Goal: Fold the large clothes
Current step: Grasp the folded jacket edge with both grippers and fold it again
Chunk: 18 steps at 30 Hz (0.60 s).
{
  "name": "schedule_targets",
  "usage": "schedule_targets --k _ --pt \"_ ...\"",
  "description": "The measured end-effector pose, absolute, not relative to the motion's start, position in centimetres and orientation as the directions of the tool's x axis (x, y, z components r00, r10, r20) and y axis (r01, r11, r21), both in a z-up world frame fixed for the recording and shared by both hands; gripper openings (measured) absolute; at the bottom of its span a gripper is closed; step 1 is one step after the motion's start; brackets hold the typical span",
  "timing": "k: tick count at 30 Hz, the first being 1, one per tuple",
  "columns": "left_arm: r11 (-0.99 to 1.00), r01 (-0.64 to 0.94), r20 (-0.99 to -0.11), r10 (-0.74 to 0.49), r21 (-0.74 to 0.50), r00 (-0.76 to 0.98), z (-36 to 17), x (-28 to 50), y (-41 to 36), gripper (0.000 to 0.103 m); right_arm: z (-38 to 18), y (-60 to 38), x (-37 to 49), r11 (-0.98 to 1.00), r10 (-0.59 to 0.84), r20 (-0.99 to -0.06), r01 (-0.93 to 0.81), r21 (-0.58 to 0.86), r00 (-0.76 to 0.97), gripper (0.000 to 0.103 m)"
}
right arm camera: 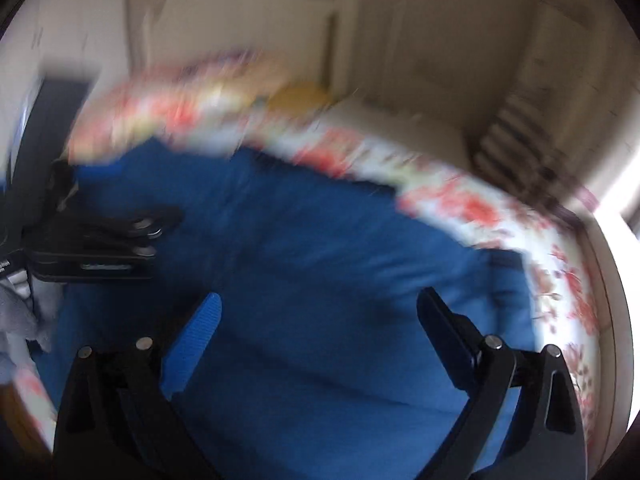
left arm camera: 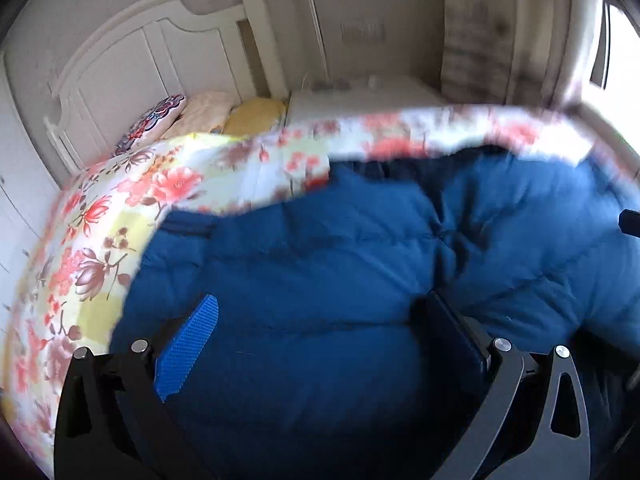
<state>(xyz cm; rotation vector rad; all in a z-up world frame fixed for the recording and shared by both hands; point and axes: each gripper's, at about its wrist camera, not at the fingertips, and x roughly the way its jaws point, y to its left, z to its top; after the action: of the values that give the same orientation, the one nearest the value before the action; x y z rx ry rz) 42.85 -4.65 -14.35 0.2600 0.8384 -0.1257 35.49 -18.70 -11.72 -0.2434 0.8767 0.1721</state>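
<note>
A big blue padded jacket (left arm camera: 328, 264) lies spread on a bed with a floral cover (left arm camera: 120, 216). My left gripper (left arm camera: 320, 308) is open just above the jacket, with nothing between its fingers. In the right wrist view, which is blurred, the same jacket (right arm camera: 320, 264) fills the middle. My right gripper (right arm camera: 320, 308) is open above it and holds nothing. The left gripper (right arm camera: 100, 240) shows as a black shape at the left of the right wrist view. A dark tip at the right edge of the left wrist view (left arm camera: 630, 220) may be the right gripper.
A white headboard (left arm camera: 132, 64) and several pillows (left arm camera: 208, 116) stand at the bed's far end. A white nightstand (left arm camera: 360, 96) sits beside it. A bright window (left arm camera: 620, 52) is at the right. The floral cover (right arm camera: 460, 196) borders the jacket.
</note>
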Motion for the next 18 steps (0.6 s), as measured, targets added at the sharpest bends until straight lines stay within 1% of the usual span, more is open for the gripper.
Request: schedule_targets --k 1,2,5,8,10,11,14,15,18 --pt "0.964 0.207 -0.747 -0.013 0.167 0.664 -14.3 42.8 -4.5 0.099 -12.1 -18.4 35.4 0.956 0.033 -0.765 -0.243 -0.163 0.643 0.1" --pt "0.967 0.209 -0.754 -0.029 0.144 0.657 -14.4 42.9 -4.1 0.099 -12.2 -18.6 35.4 0.959 0.041 -0.763 -0.24 -0.151 0.645 0.1" --pt "0.974 0.218 -0.769 -0.088 0.068 0.633 -14.2 43.1 -2.6 0.099 -12.1 -20.5 35.4 0.973 0.096 -0.775 -0.222 -0.058 0.625 0.1" --pt "0.986 0.161 -0.743 -0.077 0.042 0.665 -13.1 42.4 0.3 0.099 -11.3 -23.0 34.1 0.987 0.04 -0.752 -0.142 -0.072 0.658 0.1" --pt "0.996 0.092 -0.731 -0.05 0.018 0.68 -12.8 42.3 3.3 0.099 -11.1 -25.9 33.2 0.997 0.041 -0.742 -0.078 -0.015 0.669 0.1" --pt "0.998 0.059 -0.737 -0.049 -0.012 0.674 -13.0 42.4 5.0 0.099 -11.2 -27.4 32.9 0.999 0.042 -0.74 -0.043 0.017 0.672 0.1" --pt "0.99 0.012 -0.758 -0.114 -0.139 0.643 -14.2 42.6 8.2 0.099 -12.2 -31.1 32.3 0.986 0.115 -0.732 0.012 0.166 0.671 0.1" --pt "0.986 0.007 -0.756 -0.13 -0.164 0.642 -14.4 42.7 8.6 0.099 -12.4 -31.3 32.4 0.984 0.123 -0.731 0.015 0.179 0.672 0.1" --pt "0.99 0.008 -0.77 -0.112 -0.138 0.628 -14.9 43.4 8.0 0.099 -12.8 -31.4 32.7 0.983 0.128 -0.729 0.012 0.184 0.672 0.101"
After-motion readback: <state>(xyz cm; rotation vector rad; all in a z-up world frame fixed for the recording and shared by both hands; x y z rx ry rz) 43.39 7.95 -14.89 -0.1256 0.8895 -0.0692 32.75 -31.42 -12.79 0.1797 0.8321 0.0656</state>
